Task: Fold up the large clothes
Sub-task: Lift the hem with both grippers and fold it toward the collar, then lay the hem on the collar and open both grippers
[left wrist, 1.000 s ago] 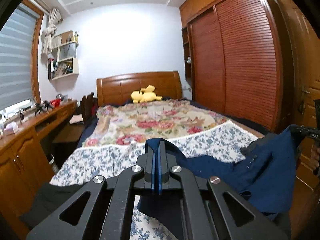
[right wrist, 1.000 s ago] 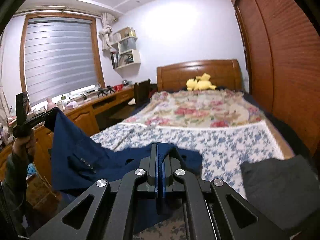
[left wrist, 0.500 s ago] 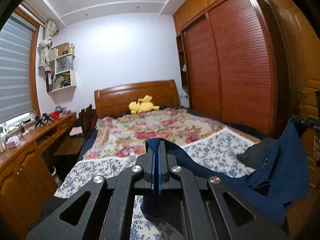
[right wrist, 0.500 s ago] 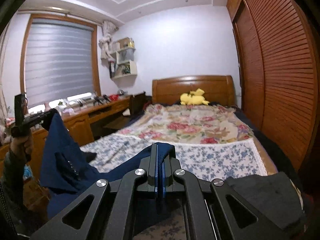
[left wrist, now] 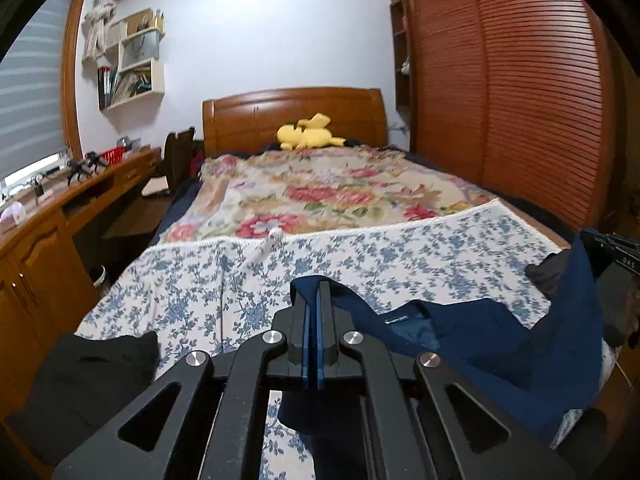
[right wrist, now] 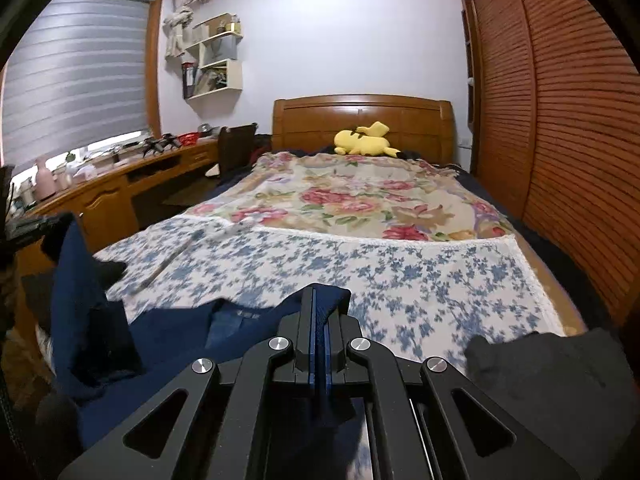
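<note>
A navy blue garment (left wrist: 472, 340) hangs stretched between my two grippers above the near end of the bed. My left gripper (left wrist: 313, 300) is shut on one edge of it. My right gripper (right wrist: 319, 304) is shut on the other edge, and the garment (right wrist: 168, 332) sags to its left, its collar label showing. The right gripper also shows at the right edge of the left wrist view (left wrist: 612, 248), and the left gripper at the left edge of the right wrist view (right wrist: 28, 226).
The bed carries a blue-flowered white cloth (left wrist: 360, 264) in front of a floral blanket (left wrist: 320, 188). Dark folded clothes (left wrist: 88, 368) (right wrist: 552, 372) lie at its near corners. A yellow plush (left wrist: 308, 134) lies by the headboard. A wooden desk (left wrist: 60, 208) stands left, a wardrobe (left wrist: 520, 80) right.
Both grippers tipped up and then back down toward the bed, carrying the navy garment forward and lower over the flowered cloth. Both stayed shut on it.
</note>
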